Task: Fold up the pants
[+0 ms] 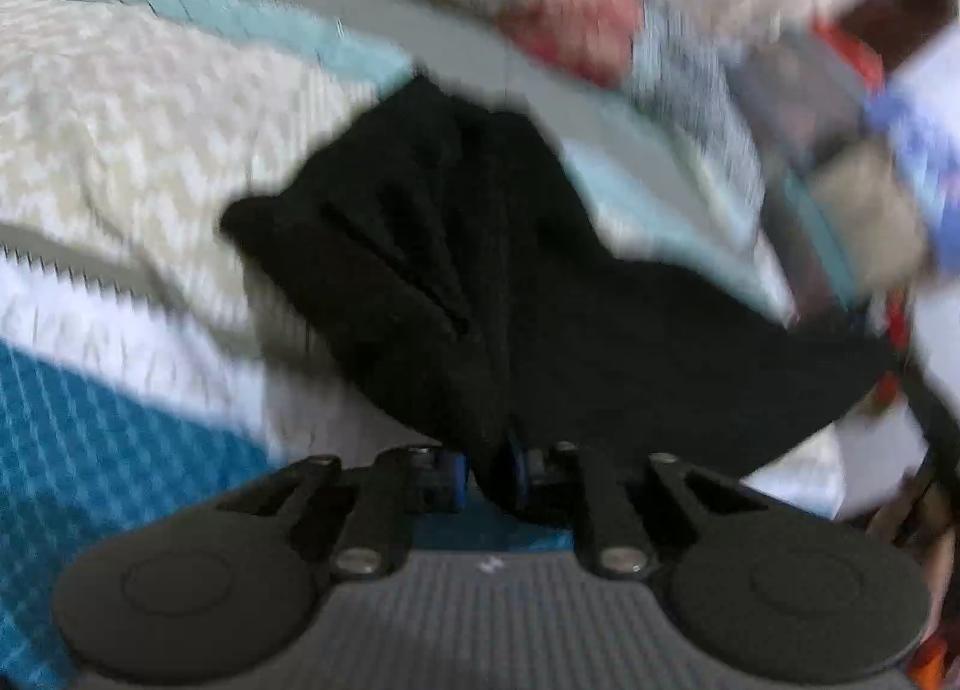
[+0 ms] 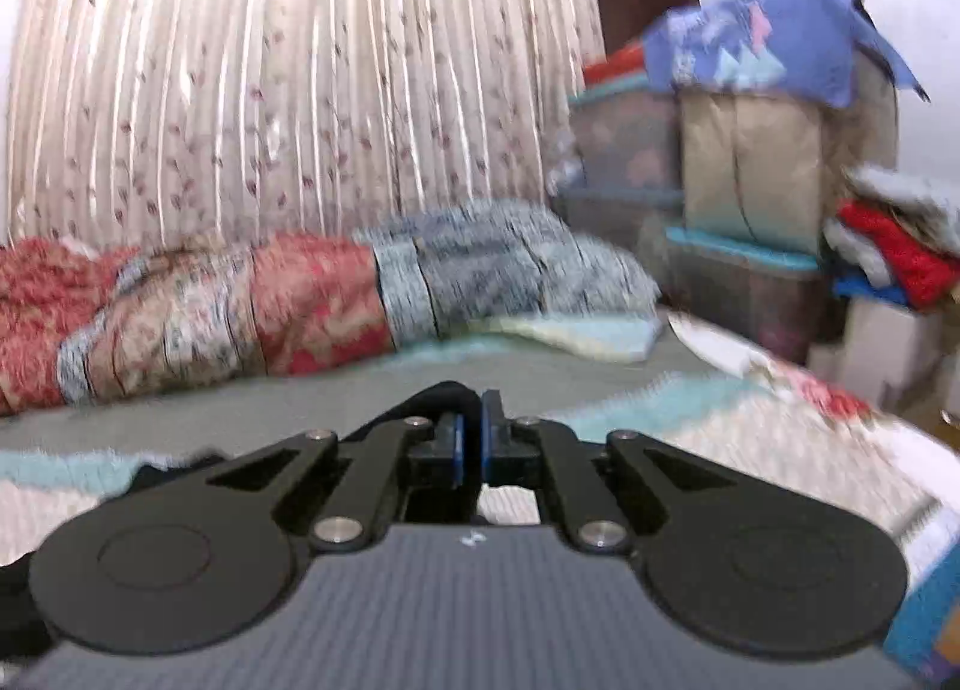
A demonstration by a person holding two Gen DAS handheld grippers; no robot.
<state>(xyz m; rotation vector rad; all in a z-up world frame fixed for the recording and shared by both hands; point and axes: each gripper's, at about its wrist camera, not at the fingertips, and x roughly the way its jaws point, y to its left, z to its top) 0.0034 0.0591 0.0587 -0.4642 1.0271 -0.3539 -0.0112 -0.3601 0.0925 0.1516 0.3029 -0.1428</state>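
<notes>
The black pants point(image 1: 480, 282) lie bunched on a patterned bedspread point(image 1: 120, 108) and fill the middle of the left wrist view. My left gripper point(image 1: 489, 474) is shut on a fold of them, with the cloth squeezed between its blue pads and running up and away from the tips. In the right wrist view my right gripper point(image 2: 472, 441) is shut, and a strip of the black pants point(image 2: 441, 393) loops over its fingertips. More black cloth trails off under the gripper to the lower left. The view is blurred.
A rolled red and blue blanket point(image 2: 300, 306) lies across the far side of the bed in front of a pleated curtain point(image 2: 270, 72). Stacked storage bins point(image 2: 738, 276) and piled clothes point(image 2: 888, 252) stand at the right. A person's hand shows at the left wrist view's lower right edge.
</notes>
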